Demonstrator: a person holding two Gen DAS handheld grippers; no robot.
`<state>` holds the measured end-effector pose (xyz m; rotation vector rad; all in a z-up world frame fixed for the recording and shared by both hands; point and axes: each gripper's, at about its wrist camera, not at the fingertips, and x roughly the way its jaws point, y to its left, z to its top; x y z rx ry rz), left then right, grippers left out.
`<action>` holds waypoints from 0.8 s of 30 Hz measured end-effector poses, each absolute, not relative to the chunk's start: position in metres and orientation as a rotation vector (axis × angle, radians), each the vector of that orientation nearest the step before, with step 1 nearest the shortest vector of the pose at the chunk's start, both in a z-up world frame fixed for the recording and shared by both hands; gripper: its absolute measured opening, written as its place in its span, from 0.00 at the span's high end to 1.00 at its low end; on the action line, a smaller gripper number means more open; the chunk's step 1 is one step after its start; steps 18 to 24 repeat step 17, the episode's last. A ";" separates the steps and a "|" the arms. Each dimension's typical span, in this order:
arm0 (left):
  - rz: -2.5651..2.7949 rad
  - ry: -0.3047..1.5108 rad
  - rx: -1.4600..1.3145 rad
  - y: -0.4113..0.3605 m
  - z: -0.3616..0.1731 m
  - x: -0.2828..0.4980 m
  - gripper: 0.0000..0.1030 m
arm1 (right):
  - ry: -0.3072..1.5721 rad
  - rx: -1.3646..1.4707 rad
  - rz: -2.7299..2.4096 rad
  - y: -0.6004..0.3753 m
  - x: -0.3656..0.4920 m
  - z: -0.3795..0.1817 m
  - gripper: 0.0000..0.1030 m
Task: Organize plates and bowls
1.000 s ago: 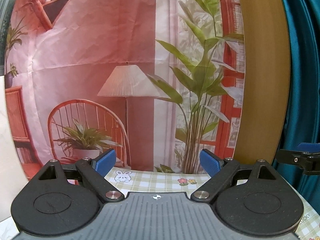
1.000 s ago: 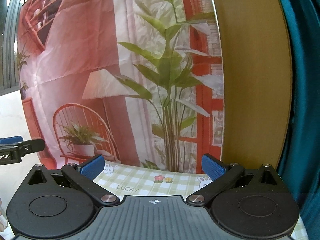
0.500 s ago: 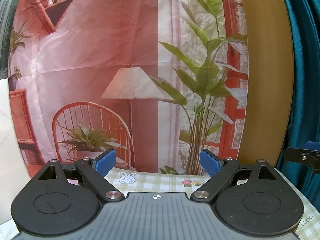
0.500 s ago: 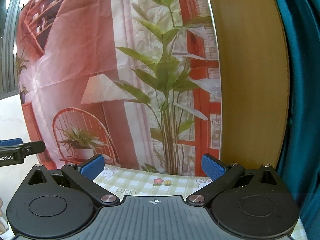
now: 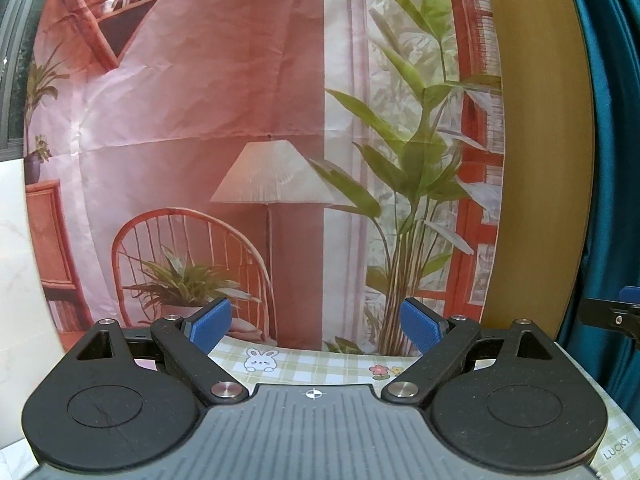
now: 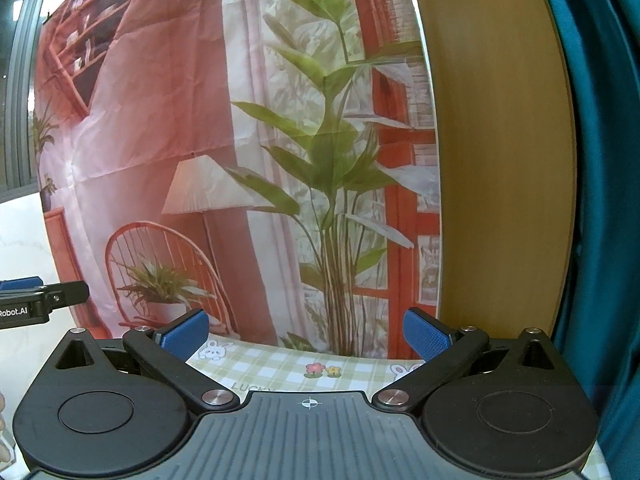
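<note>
Plates and bowls show in neither wrist view, so where they sit cannot be told. Both views look level across a desk covered by a green-and-white checked cloth (image 5: pixel 320 368) printed with a white rabbit (image 5: pixel 261 359), small flowers and the word "LUCKY".

The left gripper (image 5: pixel 316 322) has its blue-padded jaws spread wide with only the cloth between them; it holds nothing. The right gripper (image 6: pixel 306 334) is likewise wide open and empty. Each one's tip pokes into the other's view: the right gripper at the far right edge of the left view, the left gripper at the far left edge of the right view, so they are side by side and apart.

Compared with a second ago, the printed backdrop (image 5: pixel 200 160) of a lamp, wicker chair and leafy plant sits slightly lower and further right in the left view, and the right gripper's tip has slid closer to the frame edge. The jaw spread is unchanged on both.

Ahead, the desk's far edge meets the backdrop directly. A tan wooden panel (image 6: pixel 500 160) stands to the right, then a teal curtain (image 6: pixel 600 160). A pale marbled wall (image 5: pixel 16 260) bounds the left.
</note>
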<state>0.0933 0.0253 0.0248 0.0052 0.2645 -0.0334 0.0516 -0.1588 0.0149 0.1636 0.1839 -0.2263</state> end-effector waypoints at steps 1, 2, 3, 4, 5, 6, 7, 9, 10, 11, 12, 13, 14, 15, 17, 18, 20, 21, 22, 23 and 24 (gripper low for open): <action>-0.033 0.265 0.006 0.025 0.025 0.094 0.10 | 0.184 0.164 -0.227 -0.159 0.052 0.015 0.00; -0.033 0.265 0.006 0.025 0.025 0.094 0.10 | 0.184 0.165 -0.227 -0.159 0.052 0.015 0.00; -0.033 0.264 0.006 0.025 0.025 0.094 0.10 | 0.185 0.166 -0.227 -0.159 0.052 0.015 0.00; -0.033 0.264 0.006 0.025 0.025 0.094 0.10 | 0.186 0.166 -0.227 -0.159 0.052 0.015 0.00; -0.034 0.263 0.007 0.025 0.025 0.094 0.10 | 0.187 0.166 -0.227 -0.159 0.052 0.015 0.00; -0.035 0.263 0.008 0.025 0.025 0.094 0.10 | 0.188 0.165 -0.227 -0.159 0.052 0.015 0.00; -0.034 0.262 0.009 0.025 0.025 0.094 0.10 | 0.190 0.164 -0.228 -0.159 0.052 0.015 0.00; -0.033 0.261 0.012 0.025 0.024 0.095 0.10 | 0.192 0.164 -0.228 -0.159 0.053 0.015 0.00; -0.032 0.260 0.011 0.025 0.025 0.094 0.10 | 0.193 0.164 -0.228 -0.159 0.053 0.015 0.00; -0.029 0.262 0.012 0.025 0.024 0.095 0.10 | 0.194 0.163 -0.228 -0.160 0.053 0.015 0.00; -0.026 0.264 0.013 0.025 0.024 0.096 0.10 | 0.194 0.163 -0.227 -0.160 0.054 0.015 0.00; -0.026 0.265 0.012 0.025 0.023 0.096 0.10 | 0.195 0.163 -0.228 -0.160 0.054 0.014 0.00; -0.025 0.267 0.011 0.026 0.023 0.097 0.10 | 0.196 0.162 -0.228 -0.161 0.054 0.014 0.00; -0.024 0.269 0.011 0.026 0.022 0.097 0.10 | 0.199 0.162 -0.229 -0.161 0.055 0.013 0.00; -0.020 0.270 0.009 0.027 0.021 0.098 0.10 | 0.201 0.163 -0.232 -0.163 0.056 0.011 0.00; -0.020 0.270 0.009 0.027 0.021 0.098 0.10 | 0.201 0.163 -0.232 -0.163 0.056 0.011 0.00; -0.020 0.270 0.009 0.027 0.021 0.098 0.10 | 0.201 0.163 -0.232 -0.163 0.056 0.011 0.00; -0.020 0.270 0.009 0.027 0.021 0.098 0.10 | 0.201 0.163 -0.232 -0.163 0.056 0.011 0.00; -0.020 0.270 0.009 0.027 0.021 0.098 0.10 | 0.201 0.163 -0.232 -0.163 0.056 0.011 0.00; -0.020 0.270 0.009 0.027 0.021 0.098 0.10 | 0.201 0.163 -0.232 -0.163 0.056 0.011 0.00; -0.020 0.270 0.009 0.027 0.021 0.098 0.10 | 0.201 0.163 -0.232 -0.163 0.056 0.011 0.00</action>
